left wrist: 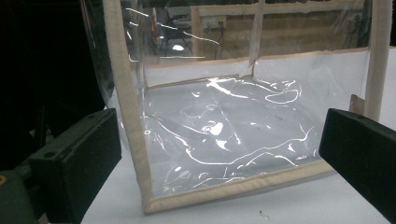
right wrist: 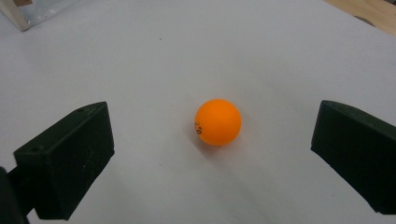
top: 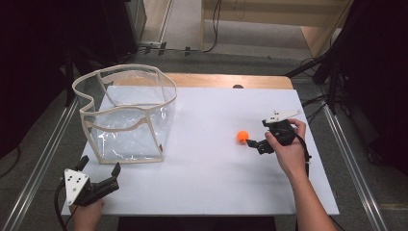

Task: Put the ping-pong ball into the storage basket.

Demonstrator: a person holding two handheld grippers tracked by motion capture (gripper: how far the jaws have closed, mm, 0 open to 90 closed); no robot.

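Observation:
An orange ball [top: 242, 136] [right wrist: 218, 122] lies on the white tabletop [top: 202, 178], right of centre. My right gripper [top: 256, 133] [right wrist: 214, 133] is open just to the right of it; the ball sits on the table between the jaws and touches neither. A clear plastic box-shaped bag with cream trim [top: 127, 115] [left wrist: 224, 140] stands open-topped at the left. Near the table's front left corner my left gripper [top: 100, 166] [left wrist: 219, 137] is open and empty. It points at the bag's near lower edge, a short way off.
The white surface lies on a wooden table [top: 226, 80] framed by metal rails [top: 43, 159]. Dark equipment and cables [top: 337, 82] stand off the back right corner. Bare tabletop stretches between the bag and the ball.

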